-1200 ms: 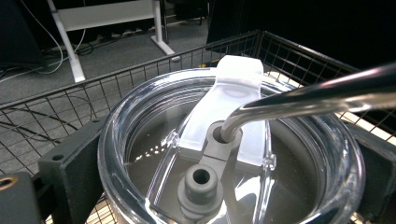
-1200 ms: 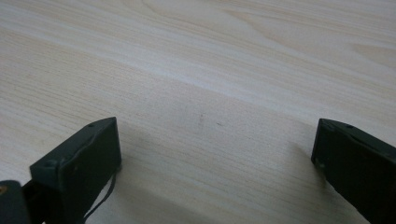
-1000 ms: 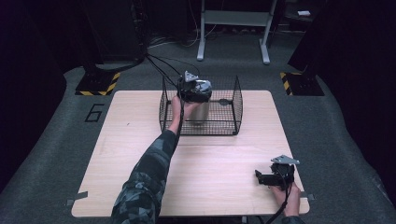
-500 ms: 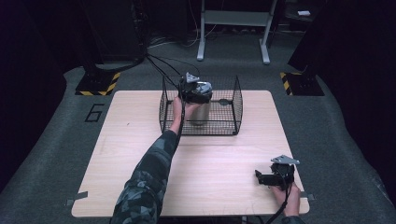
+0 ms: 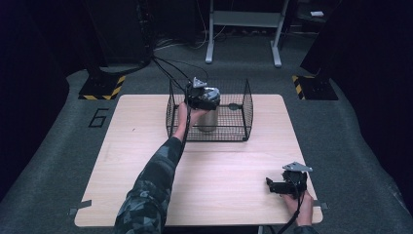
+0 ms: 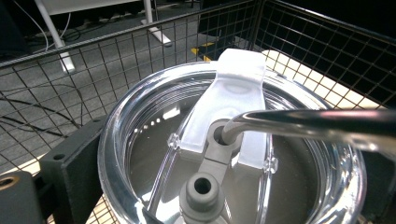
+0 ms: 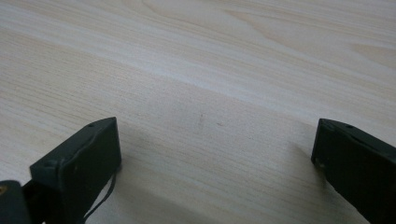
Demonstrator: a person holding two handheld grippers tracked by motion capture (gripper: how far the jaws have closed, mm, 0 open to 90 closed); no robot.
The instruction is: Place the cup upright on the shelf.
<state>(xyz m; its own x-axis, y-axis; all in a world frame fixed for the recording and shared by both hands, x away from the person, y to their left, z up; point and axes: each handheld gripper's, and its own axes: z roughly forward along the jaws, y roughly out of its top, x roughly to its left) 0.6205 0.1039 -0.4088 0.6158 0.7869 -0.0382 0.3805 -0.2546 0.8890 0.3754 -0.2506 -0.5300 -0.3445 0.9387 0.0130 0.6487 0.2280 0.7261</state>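
While the left hand-held gripper [image 5: 203, 97] sits over the wire basket [image 5: 243, 117] at the upper middle of the high view, its jaws are clamped around a steel tumbler [image 5: 207, 119], which stands or hangs just inside the basket's left half. In the left gripper view the tumbler's clear lid [image 6: 140, 140] takes up the lower centre, one black jaw pressing its left edge, and a metal straw [image 6: 317, 123] runs from the lid's hole out to the right of the frame. Whether the tumbler's base touches the basket floor cannot be told.

At the lower right of the high view, the right hand-held gripper [image 5: 287, 184] rests on the tabletop [image 5: 146, 146], jaws spread wide and holding nothing.

The main risk, as I judge it, lies in the straw and the wire walls: it could snag the mesh and tip the tumbler on a tilted lift or a sideways move. A smooth steel wall may also slip in the jaws if the grip loosens before the base is seated.
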